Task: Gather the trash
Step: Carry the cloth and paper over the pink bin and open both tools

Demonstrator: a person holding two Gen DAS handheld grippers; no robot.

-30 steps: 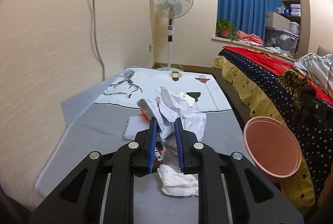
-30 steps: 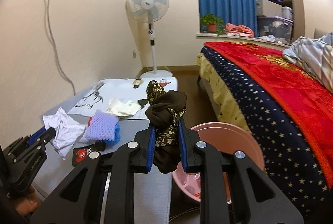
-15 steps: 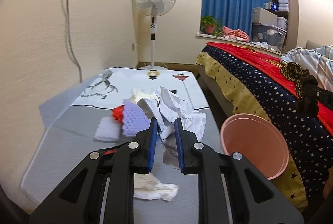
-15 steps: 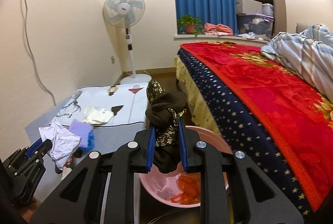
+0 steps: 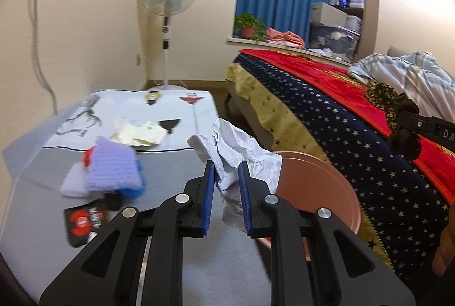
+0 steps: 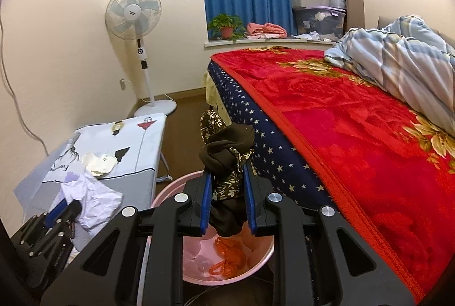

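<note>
In the left wrist view, the left tongs (image 5: 226, 182) were clenched on a crumpled sheet of white paper (image 5: 241, 152), which stuck up and forward between the blue pads. The pink bin (image 5: 318, 186) stood just to the right of them, below the edge of the bench (image 5: 176, 163) and beside the bed (image 5: 327, 118), its mouth open toward the paper. More litter lay on the bench to the left: a purple foam net (image 5: 113, 169), a black and red wrapper (image 5: 84, 222) and a pale crumpled wrapper (image 5: 139, 132). The right tongs (image 5: 409, 121) showed at the far right, out over the bed side. In the right wrist view, the right tongs (image 6: 227, 186) were clenched on a dark rag (image 6: 227, 160) with a flowered lining, its long axis roughly upright. The bin (image 6: 170, 189) lay directly beneath and just ahead of them, with orange netting (image 6: 230, 257) already inside. The left tongs (image 6: 61, 207) and their paper (image 6: 93, 200) hung to the left, over the bench edge and short of the rim. By this reading the right hand was nearer a drop, needing only to let go, while the left had yet to cross rightward over the rim.
</note>
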